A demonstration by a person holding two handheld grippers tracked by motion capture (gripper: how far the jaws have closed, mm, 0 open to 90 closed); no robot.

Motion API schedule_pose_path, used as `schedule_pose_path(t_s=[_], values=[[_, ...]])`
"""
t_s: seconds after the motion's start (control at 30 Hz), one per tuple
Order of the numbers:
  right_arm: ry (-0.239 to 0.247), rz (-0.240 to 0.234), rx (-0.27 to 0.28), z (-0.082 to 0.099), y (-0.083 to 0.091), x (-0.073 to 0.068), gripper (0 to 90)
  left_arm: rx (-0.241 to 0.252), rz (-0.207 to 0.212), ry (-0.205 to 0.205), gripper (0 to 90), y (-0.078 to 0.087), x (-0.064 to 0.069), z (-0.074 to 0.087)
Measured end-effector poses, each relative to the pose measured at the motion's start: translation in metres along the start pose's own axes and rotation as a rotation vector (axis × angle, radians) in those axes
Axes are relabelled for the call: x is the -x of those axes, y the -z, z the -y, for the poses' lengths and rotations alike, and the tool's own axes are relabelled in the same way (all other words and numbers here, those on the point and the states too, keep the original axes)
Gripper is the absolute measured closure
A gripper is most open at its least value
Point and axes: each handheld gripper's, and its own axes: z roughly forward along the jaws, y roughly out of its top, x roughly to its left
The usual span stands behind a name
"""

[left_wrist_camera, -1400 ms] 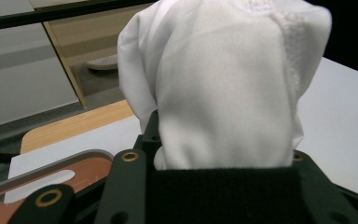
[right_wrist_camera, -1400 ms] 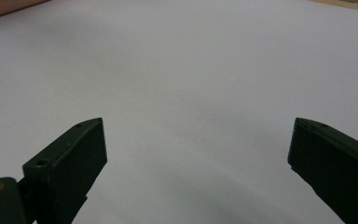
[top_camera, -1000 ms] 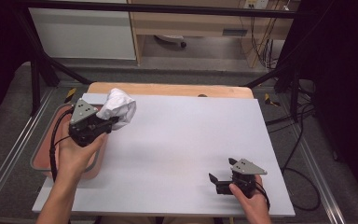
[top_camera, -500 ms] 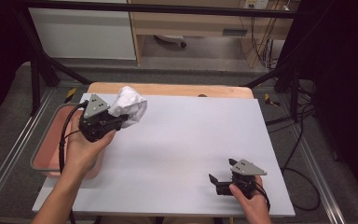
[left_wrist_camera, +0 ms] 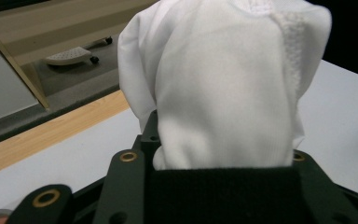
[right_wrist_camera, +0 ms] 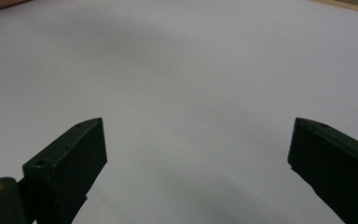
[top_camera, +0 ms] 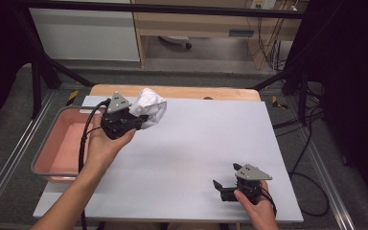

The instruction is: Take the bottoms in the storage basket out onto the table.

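Carrying: white cloth (top_camera: 149, 108), bunched, clamped in left gripper (top_camera: 135, 120) at table's (top_camera: 196, 143) ten o'clock, seemingly clear of the surface. Lower it centrally before releasing. Right gripper (top_camera: 226, 186): wide, empty, five o'clock.

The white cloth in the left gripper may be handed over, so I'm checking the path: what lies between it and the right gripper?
Nothing: the high view shows bare table between the white cloth and the right gripper.

A pale grey rectangular tabletop (top_camera: 191, 143) covers a light wooden table (top_camera: 182, 91), whose far edge shows beyond the grey surface.
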Motion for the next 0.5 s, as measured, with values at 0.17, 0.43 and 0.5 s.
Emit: schedule_pose_path(t_s=[0.17, 0.43, 0.5], values=[[0.006, -0.011, -0.006, 0.000, -0.001, -0.002, 4.6, -0.021, 0.003, 0.017, 60.3, -0.017, 0.004, 0.000], [0.001, -0.009, -0.006, -0.003, -0.006, 0.000, 4.8, -0.068, -0.030, 0.025, 60.4, -0.053, 0.005, 0.002], [-0.003, -0.009, -0.004, -0.003, -0.005, 0.000, 4.8, -0.079, -0.042, 0.037, 60.3, -0.060, 0.004, 0.004]])
